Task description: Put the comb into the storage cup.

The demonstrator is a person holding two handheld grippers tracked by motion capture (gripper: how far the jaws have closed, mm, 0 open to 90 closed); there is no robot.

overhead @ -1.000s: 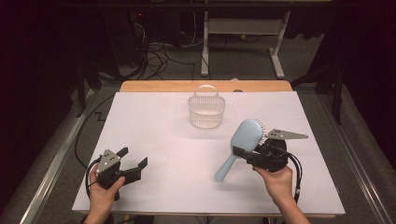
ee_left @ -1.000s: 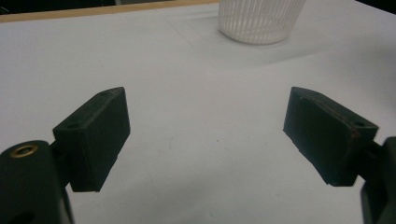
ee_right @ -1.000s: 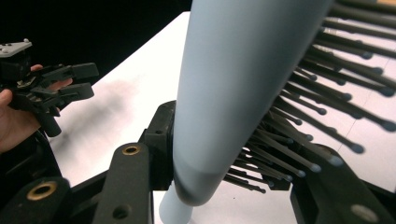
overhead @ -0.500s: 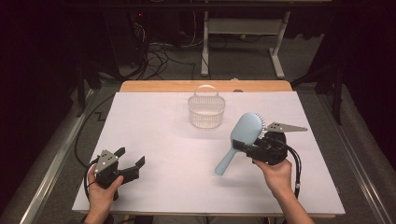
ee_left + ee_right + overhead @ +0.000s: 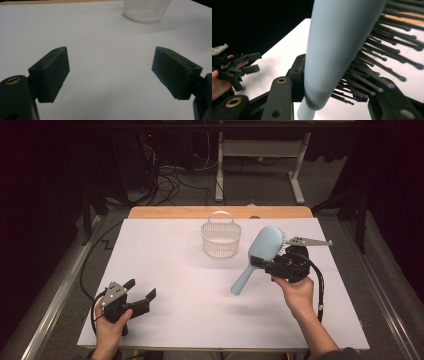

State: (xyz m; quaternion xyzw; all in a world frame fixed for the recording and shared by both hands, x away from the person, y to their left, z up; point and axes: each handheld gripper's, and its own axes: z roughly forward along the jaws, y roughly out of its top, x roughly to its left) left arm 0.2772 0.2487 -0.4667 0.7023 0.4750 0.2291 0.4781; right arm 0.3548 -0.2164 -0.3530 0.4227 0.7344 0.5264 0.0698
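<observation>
Right of centre in the high view, the right gripper [image 5: 272, 266] is clamped on a pale blue hairbrush [image 5: 257, 256], its jaws pressed together at the neck where the handle meets the head. The brush is lifted clear of the white table [image 5: 170, 255] and tilted, its head toward the upper right and its handle slanting down to the lower left of that frame, bristles facing the gripper's side. In the right gripper view the brush [image 5: 339, 45] runs up through the middle of the frame, its dark bristles fanning out to the right, and the right gripper [image 5: 319, 100] grips it low down. At the lower left of the high view, the left gripper [image 5: 141, 292] sits low over the table in the person's hand, its jaws apart with nothing between them; the left gripper view shows bare tabletop in that gap [image 5: 110, 72]. A white basket [image 5: 220, 239] stands upright at the upper middle of the table, just left of the brush head and well apart from the left gripper.
</observation>
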